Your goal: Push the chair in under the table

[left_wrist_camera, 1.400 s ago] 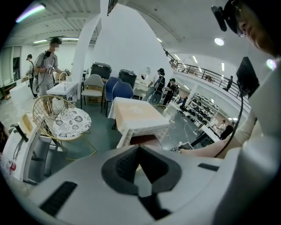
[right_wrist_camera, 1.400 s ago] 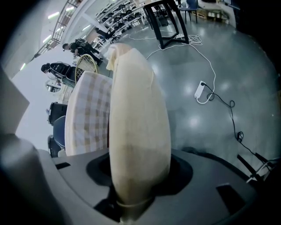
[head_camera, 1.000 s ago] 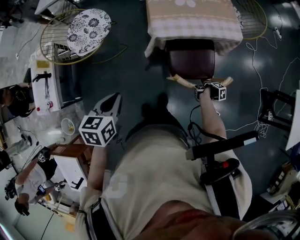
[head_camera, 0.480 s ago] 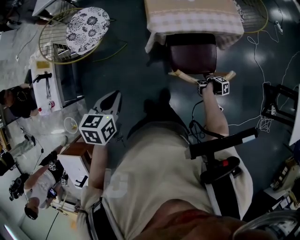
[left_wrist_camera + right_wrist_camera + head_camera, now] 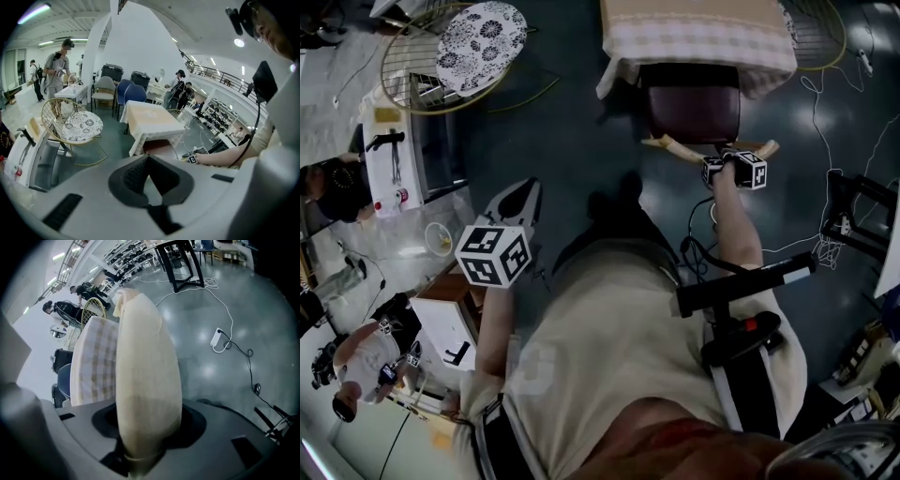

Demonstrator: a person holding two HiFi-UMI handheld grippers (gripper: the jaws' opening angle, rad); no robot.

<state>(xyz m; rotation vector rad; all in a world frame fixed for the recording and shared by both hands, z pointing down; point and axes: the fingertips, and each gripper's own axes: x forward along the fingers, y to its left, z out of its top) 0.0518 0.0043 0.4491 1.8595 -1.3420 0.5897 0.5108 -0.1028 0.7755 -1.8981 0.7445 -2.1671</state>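
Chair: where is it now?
Head view, upper right of centre: the chair sits partly under the checked-cloth table, its wooden backrest clamped by the right gripper.

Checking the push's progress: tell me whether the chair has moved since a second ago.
No clear move. The chair shows about as much seat beyond the table cloth edge as before; the whole view shifted instead.

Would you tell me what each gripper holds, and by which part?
The right gripper clamps the chair by its wooden backrest rail; the left gripper is empty.
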